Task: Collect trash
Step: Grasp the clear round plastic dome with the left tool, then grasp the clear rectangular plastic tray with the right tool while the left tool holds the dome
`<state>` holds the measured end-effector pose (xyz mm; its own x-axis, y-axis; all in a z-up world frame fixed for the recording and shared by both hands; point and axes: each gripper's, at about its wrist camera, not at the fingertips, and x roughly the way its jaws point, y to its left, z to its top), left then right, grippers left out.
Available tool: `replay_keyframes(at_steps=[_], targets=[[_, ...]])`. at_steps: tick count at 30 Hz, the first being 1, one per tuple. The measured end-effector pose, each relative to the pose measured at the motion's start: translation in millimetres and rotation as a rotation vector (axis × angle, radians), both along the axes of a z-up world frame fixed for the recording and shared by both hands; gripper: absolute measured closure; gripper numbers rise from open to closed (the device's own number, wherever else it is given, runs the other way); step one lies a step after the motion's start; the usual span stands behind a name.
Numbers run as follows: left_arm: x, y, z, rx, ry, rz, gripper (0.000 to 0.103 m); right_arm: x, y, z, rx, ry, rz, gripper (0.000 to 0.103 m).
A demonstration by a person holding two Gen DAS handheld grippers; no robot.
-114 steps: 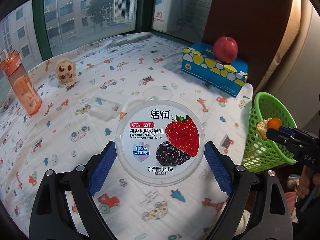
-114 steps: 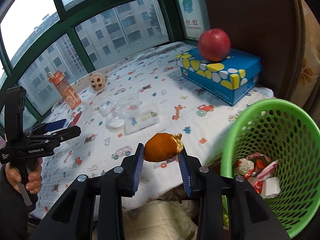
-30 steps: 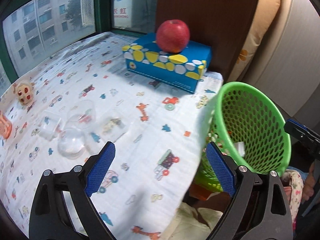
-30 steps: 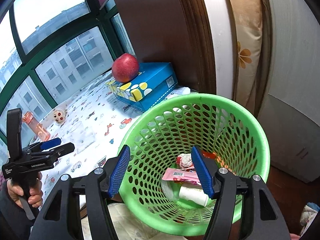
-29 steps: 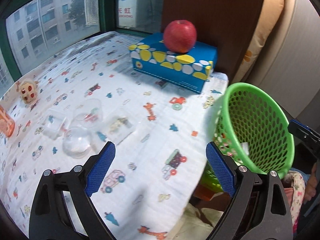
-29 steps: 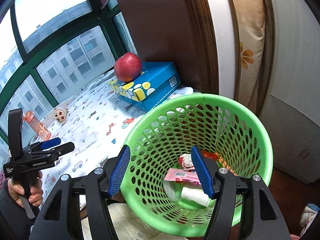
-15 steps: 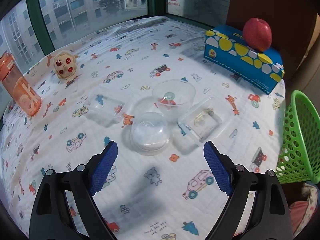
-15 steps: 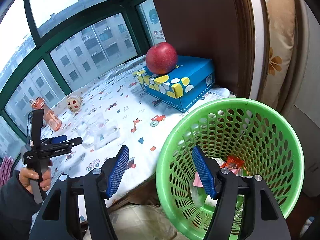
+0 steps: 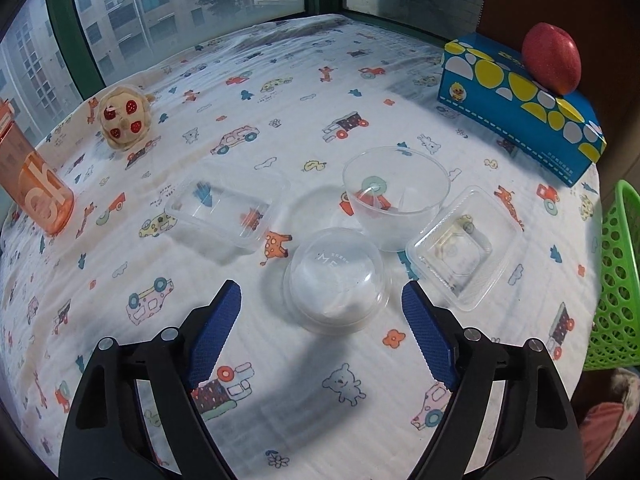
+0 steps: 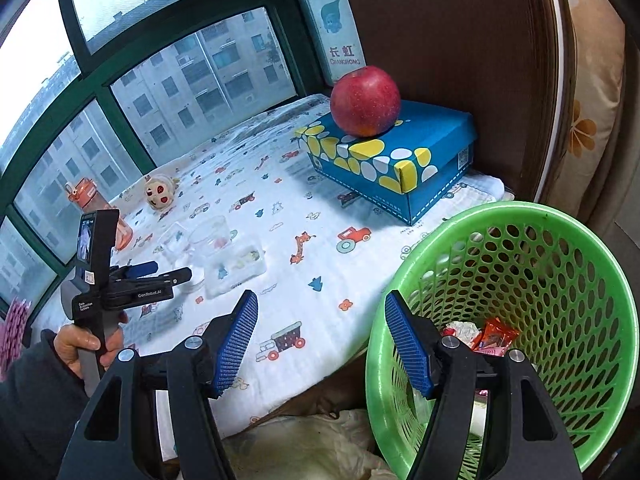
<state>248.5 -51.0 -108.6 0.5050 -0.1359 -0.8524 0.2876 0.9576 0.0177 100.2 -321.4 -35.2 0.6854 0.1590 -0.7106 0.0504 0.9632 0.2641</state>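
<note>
Left gripper [image 9: 320, 308] spread wide and empty, jaws just narrowed a little, aimed down at the dome lid [image 9: 336, 280] lying rim-down on the cloth [image 9: 280, 420]. Blue pads flanking the lid on either side but apart from it, so no grip yet; likely lined up that way so the lid can be pinched across its width. Remaining trash clustered just beyond: a clear cup [image 9: 394, 196] touching or nearly touching the lid, a square tray [image 9: 464, 248] just beside on the right, a rectangular tub [image 9: 228, 208] to the left. Likely gathered together for quick, one-after-another pickup. Right gripper [image 10: 320, 340] also spread, nothing between its pads, hovering at the table edge with the right pad over the rim of the green basket [image 10: 580, 240]. Basket set low beside the table, mouth tilted toward the cloth, presumably so pieces drop in with a short carry; wrappers [image 10: 488, 336] already at its bottom. Apple [image 10: 365, 101] resting on the blue box [image 10: 400, 160], bottle [image 9: 32, 184] and small toy [image 9: 124, 120] far back near the window, all well apart from the clear plastics and probably not trash. Next move, by the look of it: lower further, close on the lid gently, since thin plastic may buckle or slip.
</note>
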Motion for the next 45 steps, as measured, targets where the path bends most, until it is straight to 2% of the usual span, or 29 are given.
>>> replay_keyframes(at_steps=[5, 11, 13, 18, 25, 35, 45], targets=[[7, 1, -6, 0.006, 0.009, -0.001, 0.026, 6, 7, -3, -0.001, 0.012, 0.015, 0.039], [12, -1, -11, -0.004, 0.012, -0.010, 0.026, 14, 13, -8, -0.004, 0.025, 0.029, 0.039], [13, -3, -13, -0.003, 0.014, -0.015, 0.030, 16, 15, -8, -0.006, 0.027, 0.033, 0.039], [14, -3, -14, -0.034, 0.017, -0.027, 0.048, 20, 20, -9, -0.011, 0.031, 0.043, 0.039], [9, 1, -9, -0.043, 0.006, -0.029, 0.048, 27, 28, -11, -0.015, 0.037, 0.067, 0.038], [-10, 35, 17, -0.062, -0.018, 0.016, 0.048, 47, 62, -22, -0.027, 0.053, 0.158, 0.026], [-24, 65, 35, -0.085, -0.041, 0.055, 0.048, 79, 104, -40, -0.082, 0.076, 0.259, 0.016]])
